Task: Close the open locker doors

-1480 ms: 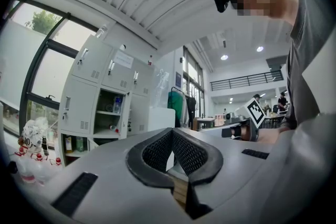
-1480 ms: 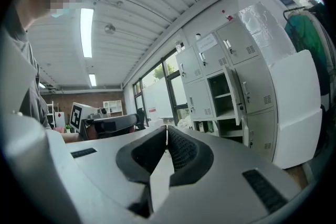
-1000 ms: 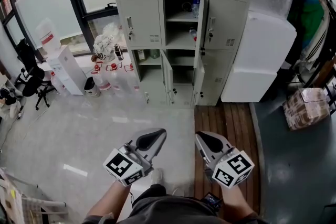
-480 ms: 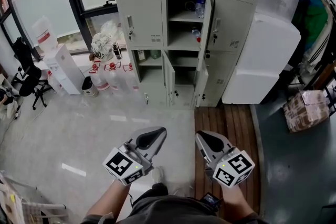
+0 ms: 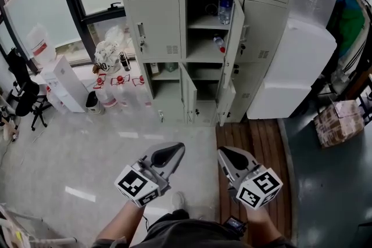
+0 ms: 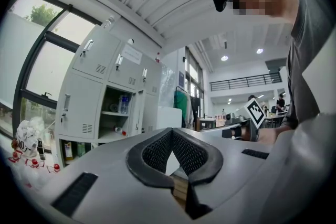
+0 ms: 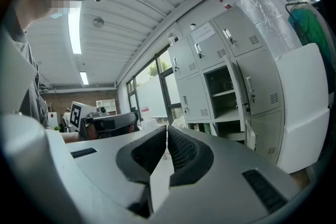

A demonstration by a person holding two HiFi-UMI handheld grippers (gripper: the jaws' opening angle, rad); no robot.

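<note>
I see the grey locker bank (image 5: 157, 26) at top centre of the frame. Its middle-row centre door (image 5: 232, 38) is swung out to the right. Below it, the lower left door (image 5: 187, 93) and lower right door (image 5: 225, 103) stand open, nearly edge-on.

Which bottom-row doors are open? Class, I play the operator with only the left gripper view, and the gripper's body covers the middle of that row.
Observer: In the head view, the middle column's bottom door stands open.
Operator: Any other?
Observer: The left column's bottom door is swung out edge-on beside it.
Operator: Is the right gripper free?
Observer: Yes. The right gripper view shows the right gripper with its fingers shut on nothing.
</note>
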